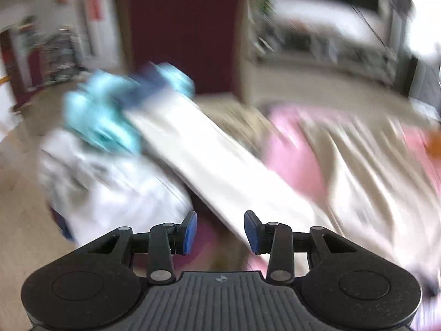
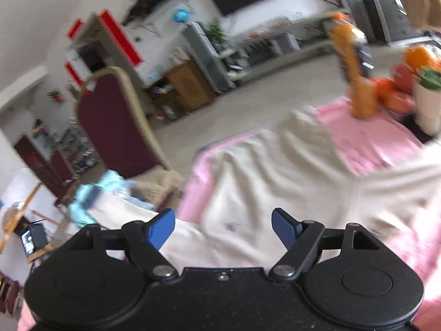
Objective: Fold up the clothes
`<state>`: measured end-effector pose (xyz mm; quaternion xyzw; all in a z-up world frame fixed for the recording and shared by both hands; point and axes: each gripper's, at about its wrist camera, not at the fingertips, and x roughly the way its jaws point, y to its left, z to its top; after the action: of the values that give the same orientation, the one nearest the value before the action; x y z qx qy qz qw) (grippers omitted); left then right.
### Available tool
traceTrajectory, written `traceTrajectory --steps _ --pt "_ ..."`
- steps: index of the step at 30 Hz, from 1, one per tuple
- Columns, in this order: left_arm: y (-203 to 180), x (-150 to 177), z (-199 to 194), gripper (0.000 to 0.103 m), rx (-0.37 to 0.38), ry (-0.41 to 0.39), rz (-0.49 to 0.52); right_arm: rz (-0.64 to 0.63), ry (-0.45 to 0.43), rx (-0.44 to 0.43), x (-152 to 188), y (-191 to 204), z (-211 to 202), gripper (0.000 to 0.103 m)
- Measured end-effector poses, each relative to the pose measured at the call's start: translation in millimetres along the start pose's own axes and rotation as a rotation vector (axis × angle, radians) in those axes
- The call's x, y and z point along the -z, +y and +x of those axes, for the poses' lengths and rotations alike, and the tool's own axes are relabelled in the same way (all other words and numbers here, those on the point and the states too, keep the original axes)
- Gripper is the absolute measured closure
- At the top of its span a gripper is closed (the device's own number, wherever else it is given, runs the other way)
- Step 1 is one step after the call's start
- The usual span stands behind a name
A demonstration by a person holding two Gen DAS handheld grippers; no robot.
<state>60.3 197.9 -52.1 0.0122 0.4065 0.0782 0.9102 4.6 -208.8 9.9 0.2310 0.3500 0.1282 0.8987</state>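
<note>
Left gripper [image 1: 220,231] angled downward, jaws apart, empty, right gripper [image 2: 223,229] wide open over cream garment [image 2: 275,171]

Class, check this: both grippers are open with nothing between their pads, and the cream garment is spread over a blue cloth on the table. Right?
One detail is wrong: the cloth under the cream garment is pink, not blue, as the right wrist view shows. The left gripper and right gripper are indeed open and empty.
</note>
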Motion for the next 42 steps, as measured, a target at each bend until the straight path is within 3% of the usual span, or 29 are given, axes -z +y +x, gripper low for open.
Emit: traceTrajectory --steps 3,5,6,7,9,12,16,22,26,29,33,36,39,42 --pt "-48 23 21 0.066 0.062 0.080 0.038 0.088 0.060 0.086 10 -42 12 0.027" --pt "-75 27 39 0.069 0.071 0.088 0.051 0.144 0.093 0.143 15 -71 26 0.029" --pt "-85 28 46 0.073 0.048 0.073 0.058 0.151 0.104 0.178 17 -85 35 0.042" --pt "-94 27 53 0.084 0.018 0.054 0.066 0.147 0.111 0.220 19 -96 45 0.064" --pt "-110 25 67 0.091 -0.035 0.020 0.074 0.145 0.125 0.279 21 -118 67 0.082" --pt "-126 27 86 0.094 -0.045 0.031 0.081 0.169 0.162 0.315 25 -147 99 0.082" --pt "-145 45 99 0.094 0.024 0.096 0.136 0.180 0.226 0.288 31 -163 135 0.082" --pt "-157 60 77 0.093 0.135 0.073 0.238 -0.039 0.275 0.220 47 -129 159 0.081" --pt "-164 85 60 0.094 0.145 0.134 0.369 -0.203 0.368 0.325 67 -112 145 0.082" --pt "-156 101 37 0.094 0.205 0.123 0.357 -0.206 0.396 0.413 77 -118 121 0.085" --pt "-144 95 16 0.094 0.329 0.048 0.217 -0.082 0.275 0.298 74 -125 91 0.084" --pt "-153 84 26 0.094 0.365 0.050 0.141 0.002 0.217 0.177 70 -122 89 0.084" --pt "-171 86 43 0.094 0.383 0.100 0.143 0.038 0.244 0.114 73 -119 110 0.084" --pt "-188 97 43 0.095 0.380 0.124 0.262 0.004 0.306 0.143 81 -113 130 0.082"
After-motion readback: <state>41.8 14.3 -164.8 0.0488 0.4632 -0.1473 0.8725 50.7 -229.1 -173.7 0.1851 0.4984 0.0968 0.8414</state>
